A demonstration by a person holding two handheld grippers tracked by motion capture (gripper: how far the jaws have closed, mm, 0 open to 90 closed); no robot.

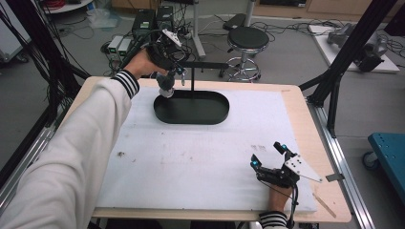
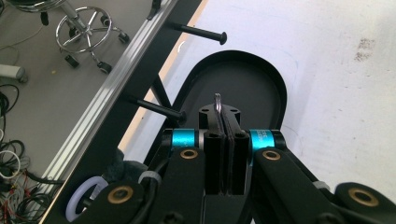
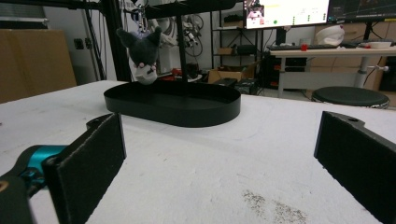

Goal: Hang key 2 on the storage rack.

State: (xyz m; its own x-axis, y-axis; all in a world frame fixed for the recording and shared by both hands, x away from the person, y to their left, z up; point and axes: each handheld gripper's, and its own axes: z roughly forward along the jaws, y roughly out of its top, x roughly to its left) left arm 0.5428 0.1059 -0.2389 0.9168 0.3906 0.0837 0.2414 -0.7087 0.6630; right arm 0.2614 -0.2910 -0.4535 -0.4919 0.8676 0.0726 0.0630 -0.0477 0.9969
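Observation:
A small dark plush keychain (image 1: 165, 85) with a pale face hangs from my left gripper (image 1: 177, 71) over the left end of a black oval tray (image 1: 210, 117). In the left gripper view the jaws (image 2: 227, 135) are shut on the keychain's thin metal clasp (image 2: 217, 100), with the tray (image 2: 275, 84) below. A black stand (image 1: 192, 80) with horizontal pegs (image 2: 200, 33) rises from the tray's far side. My right gripper (image 1: 268, 153) rests open on the white mat near the front right. The right gripper view shows the plush (image 3: 142, 56) dangling above the tray (image 3: 173, 107), beyond the wide-apart pads (image 3: 88, 163).
A white mat (image 1: 200, 162) covers most of the wooden table (image 1: 310, 129). Beyond the far edge stand a black stool (image 1: 247, 40), cables and boxes on the floor. Black frame struts (image 1: 348, 52) rise at the table's right side.

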